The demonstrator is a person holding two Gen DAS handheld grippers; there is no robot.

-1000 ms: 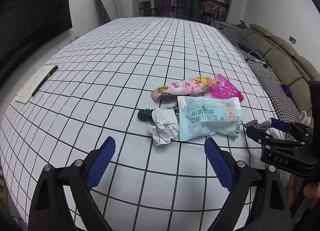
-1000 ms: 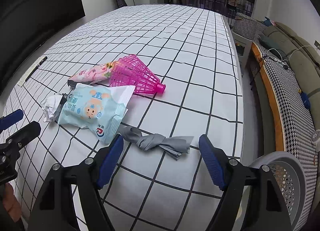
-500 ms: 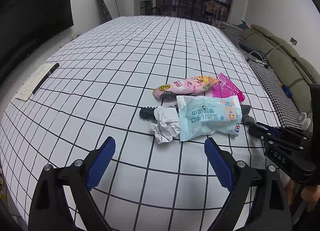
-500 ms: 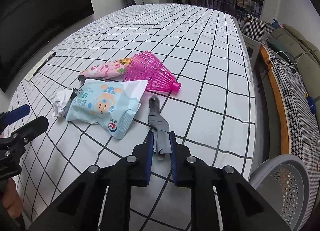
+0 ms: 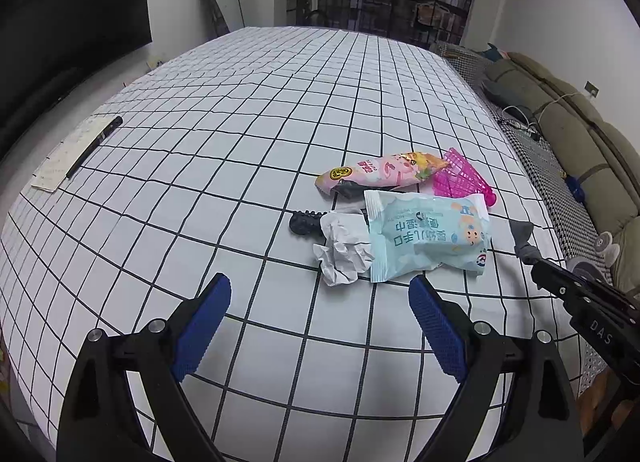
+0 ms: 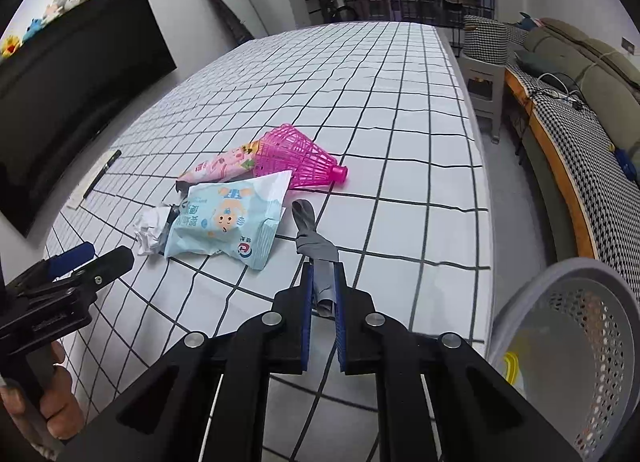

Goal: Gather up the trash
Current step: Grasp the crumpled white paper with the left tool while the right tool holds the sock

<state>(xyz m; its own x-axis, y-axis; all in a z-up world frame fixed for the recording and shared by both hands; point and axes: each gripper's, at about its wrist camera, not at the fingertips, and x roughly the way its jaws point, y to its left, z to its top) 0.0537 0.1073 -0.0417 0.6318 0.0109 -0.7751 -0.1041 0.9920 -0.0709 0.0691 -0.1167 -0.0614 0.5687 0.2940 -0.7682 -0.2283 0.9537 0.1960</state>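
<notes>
My right gripper (image 6: 323, 274) is shut on a grey twisted wrapper (image 6: 314, 244), lifted off the checked table; the wrapper also shows in the left wrist view (image 5: 522, 236). On the table lie a light blue wipes packet (image 6: 226, 222) (image 5: 428, 236), a crumpled white paper (image 5: 344, 248) (image 6: 148, 228), a pink snack wrapper (image 5: 380, 174) (image 6: 218, 168), a pink plastic shuttlecock (image 6: 300, 162) (image 5: 464, 178) and a small black piece (image 5: 304, 224). My left gripper (image 5: 320, 314) is open and empty, just short of the crumpled paper.
A grey perforated waste basket (image 6: 572, 346) stands beside the table at the lower right. A paper sheet with a black pen (image 5: 76, 154) lies at the table's left edge. A sofa (image 5: 580, 134) runs along the right. A black screen (image 6: 60, 94) is on the left.
My right gripper closed on the grey wrapper and has lifted it and pulled it back toward the basket side. The left gripper stayed open and moved little.
</notes>
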